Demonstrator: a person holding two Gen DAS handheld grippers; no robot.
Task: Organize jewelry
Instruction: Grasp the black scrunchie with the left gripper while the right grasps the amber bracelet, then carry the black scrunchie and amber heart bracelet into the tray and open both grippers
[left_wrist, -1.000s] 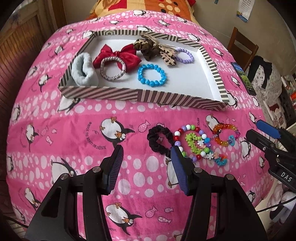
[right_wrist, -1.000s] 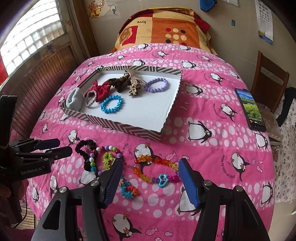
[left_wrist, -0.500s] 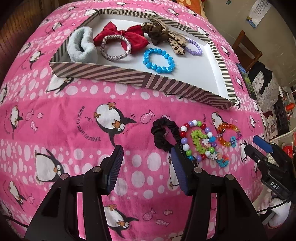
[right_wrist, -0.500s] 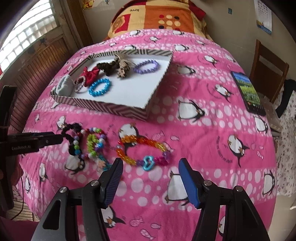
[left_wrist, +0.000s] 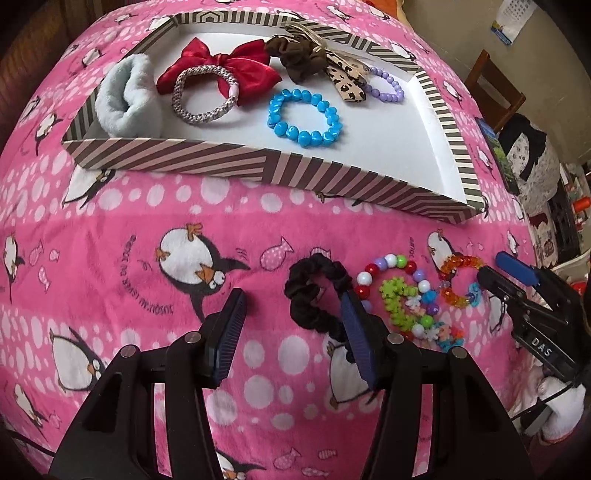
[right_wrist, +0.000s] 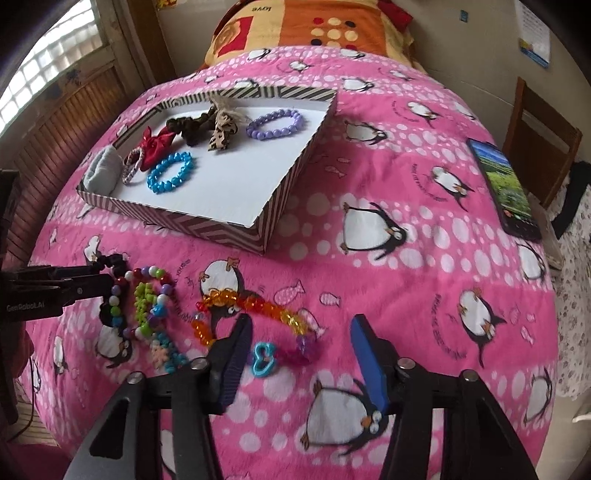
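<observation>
A striped tray (left_wrist: 280, 172) (right_wrist: 207, 226) on the pink penguin blanket holds a red bow (left_wrist: 236, 62), a blue bead bracelet (left_wrist: 304, 118), a purple bracelet (right_wrist: 274, 124), a grey scrunchie (left_wrist: 127, 99) and a brown hair tie (left_wrist: 299, 59). In front of it lie a black scrunchie (left_wrist: 314, 295), a multicolour bead bracelet (left_wrist: 391, 291), a green flower bracelet (left_wrist: 400, 306) and an orange bracelet with a blue heart (right_wrist: 258, 317). My left gripper (left_wrist: 293, 306) is open, low over the black scrunchie. My right gripper (right_wrist: 301, 332) is open over the orange bracelet.
A phone (right_wrist: 504, 184) lies on the blanket at the right edge. A wooden chair (right_wrist: 543, 144) stands beside the bed. A pillow (right_wrist: 314, 29) lies at the head. A window and wooden wall panel are at the left.
Both grippers have moved forward and down towards the loose pieces. The left one has closed in on the black scrunchie, the right one on the orange bracelet. Both stay open.
</observation>
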